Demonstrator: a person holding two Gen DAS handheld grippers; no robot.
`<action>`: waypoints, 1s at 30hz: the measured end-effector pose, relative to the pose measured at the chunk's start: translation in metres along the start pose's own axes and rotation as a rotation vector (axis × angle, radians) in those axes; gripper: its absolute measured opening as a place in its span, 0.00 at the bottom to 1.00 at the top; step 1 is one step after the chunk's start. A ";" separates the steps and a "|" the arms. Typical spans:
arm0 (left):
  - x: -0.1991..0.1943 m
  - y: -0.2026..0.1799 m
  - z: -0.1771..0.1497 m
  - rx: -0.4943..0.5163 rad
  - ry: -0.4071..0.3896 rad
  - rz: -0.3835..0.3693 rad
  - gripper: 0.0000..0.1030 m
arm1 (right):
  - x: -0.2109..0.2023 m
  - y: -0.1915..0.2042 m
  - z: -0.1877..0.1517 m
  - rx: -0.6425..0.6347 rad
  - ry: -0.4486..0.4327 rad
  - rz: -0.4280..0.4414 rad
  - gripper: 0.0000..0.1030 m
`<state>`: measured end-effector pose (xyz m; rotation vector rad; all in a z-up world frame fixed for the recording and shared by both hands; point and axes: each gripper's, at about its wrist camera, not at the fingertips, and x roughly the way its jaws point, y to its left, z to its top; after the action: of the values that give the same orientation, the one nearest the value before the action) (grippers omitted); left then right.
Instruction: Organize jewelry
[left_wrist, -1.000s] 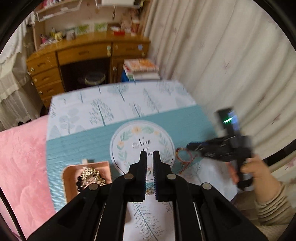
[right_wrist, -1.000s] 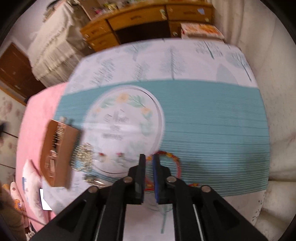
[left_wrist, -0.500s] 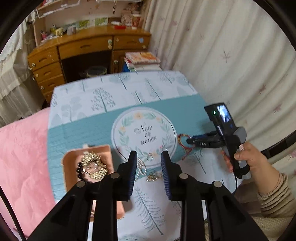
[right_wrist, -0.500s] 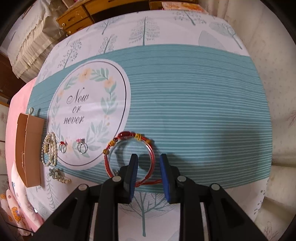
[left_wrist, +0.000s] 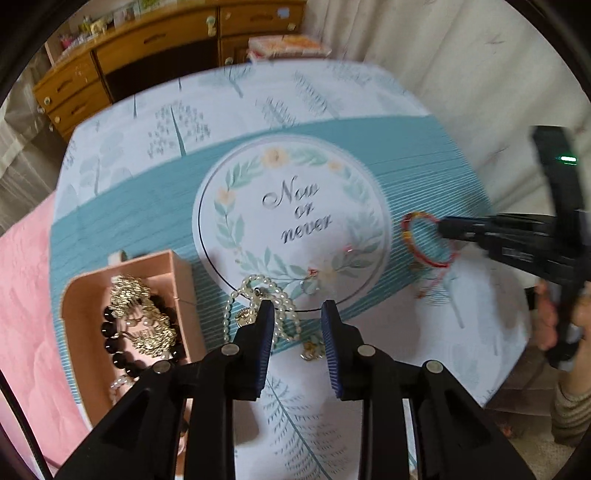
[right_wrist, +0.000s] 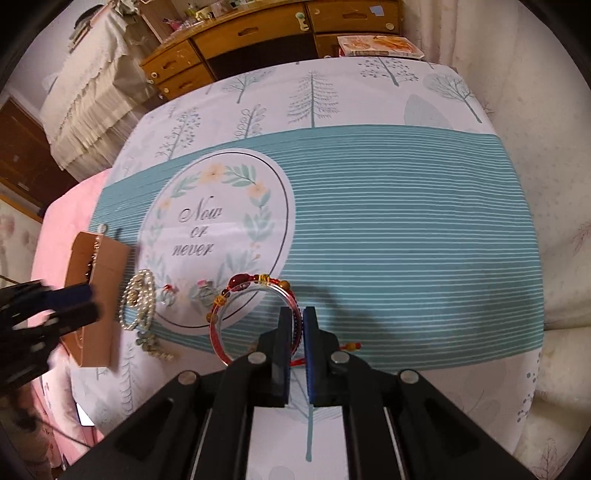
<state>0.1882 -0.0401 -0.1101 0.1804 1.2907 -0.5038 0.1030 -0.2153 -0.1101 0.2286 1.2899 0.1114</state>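
My right gripper (right_wrist: 296, 314) is shut on the rim of a red beaded bracelet (right_wrist: 242, 282), tilting it up off the cloth; it also shows in the left wrist view (left_wrist: 419, 238). My left gripper (left_wrist: 297, 308) is open just above a pearl necklace (left_wrist: 258, 291) beside the pink jewelry box (left_wrist: 85, 321), which holds a gold chain and a black bead bracelet (left_wrist: 136, 325). Two small rings (right_wrist: 168, 293) and a small gold piece (left_wrist: 312, 350) lie on the cloth. The box (right_wrist: 94, 295) and pearls (right_wrist: 138, 299) show at the left of the right wrist view.
The table carries a teal and white cloth (right_wrist: 369, 221) with a "Now or never" wreath print. A pink blanket (left_wrist: 22, 295) lies to the left. A wooden desk (right_wrist: 258, 33) and curtains (left_wrist: 461, 55) stand behind. Books (right_wrist: 376, 46) sit past the far edge.
My right gripper closed on the red bracelet and tilted it up. My left gripper opened wider and came down close to the pearl necklace.
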 end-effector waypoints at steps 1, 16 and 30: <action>0.006 0.001 0.001 0.001 0.010 0.007 0.23 | -0.002 -0.001 -0.001 0.002 -0.002 0.008 0.05; 0.047 0.015 0.010 0.004 0.113 0.076 0.19 | 0.005 -0.011 0.005 0.033 -0.006 0.047 0.05; 0.064 0.028 0.017 -0.028 0.127 0.019 0.03 | 0.008 -0.012 0.005 0.042 -0.007 0.051 0.06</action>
<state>0.2277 -0.0384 -0.1706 0.2035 1.4177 -0.4635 0.1096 -0.2261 -0.1193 0.2976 1.2806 0.1273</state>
